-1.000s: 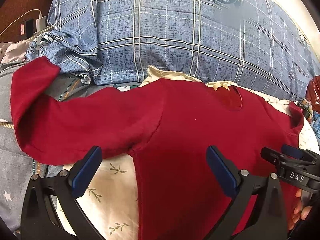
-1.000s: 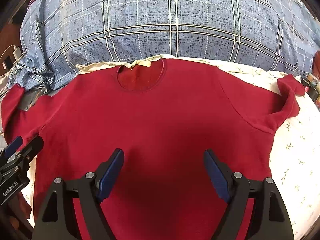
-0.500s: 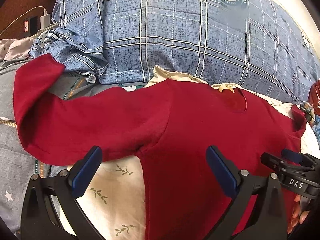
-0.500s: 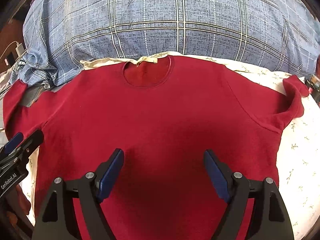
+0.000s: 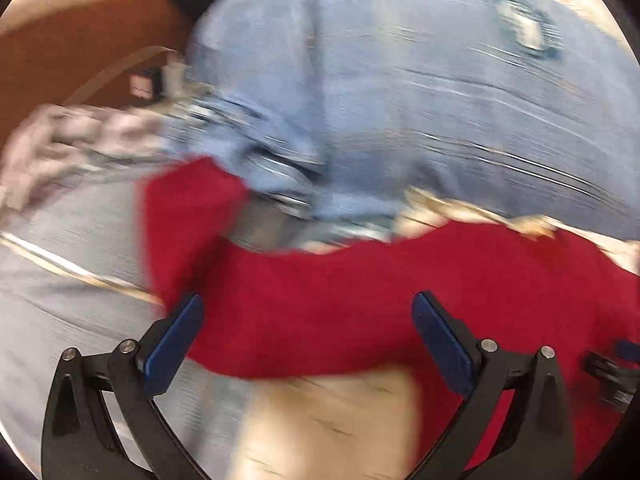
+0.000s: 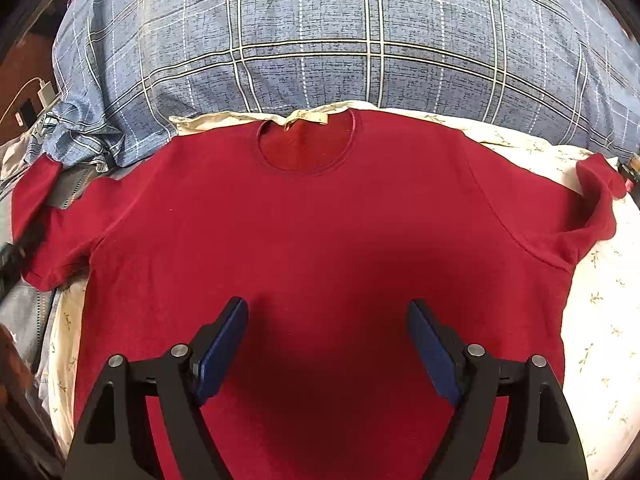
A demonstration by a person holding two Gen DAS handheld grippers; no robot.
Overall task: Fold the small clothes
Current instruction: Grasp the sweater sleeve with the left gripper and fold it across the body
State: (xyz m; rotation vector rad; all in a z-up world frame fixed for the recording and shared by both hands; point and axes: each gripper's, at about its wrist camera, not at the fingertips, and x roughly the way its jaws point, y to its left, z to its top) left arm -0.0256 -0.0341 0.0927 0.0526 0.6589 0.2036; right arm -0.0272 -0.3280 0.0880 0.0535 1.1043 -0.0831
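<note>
Red shirt (image 6: pixel 320 240) lies spread flat, neckline up, on a floral cream sheet (image 6: pixel 600 320) below a blue plaid pillow (image 6: pixel 340 40). The right gripper (image 6: pixel 326 312) hovers over its middle, jaws wide, holding nothing; the left gripper (image 5: pixel 308 312), blurred, gapes empty above one sleeve (image 5: pixel 192 216).

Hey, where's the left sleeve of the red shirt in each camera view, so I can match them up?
Left wrist: the left sleeve lies blurred across the centre, ahead of the open left gripper.
Right wrist: it lies at the far left edge, cuff bent upward.
Shared landmark: the blue plaid quilt behind the red shirt.
</note>
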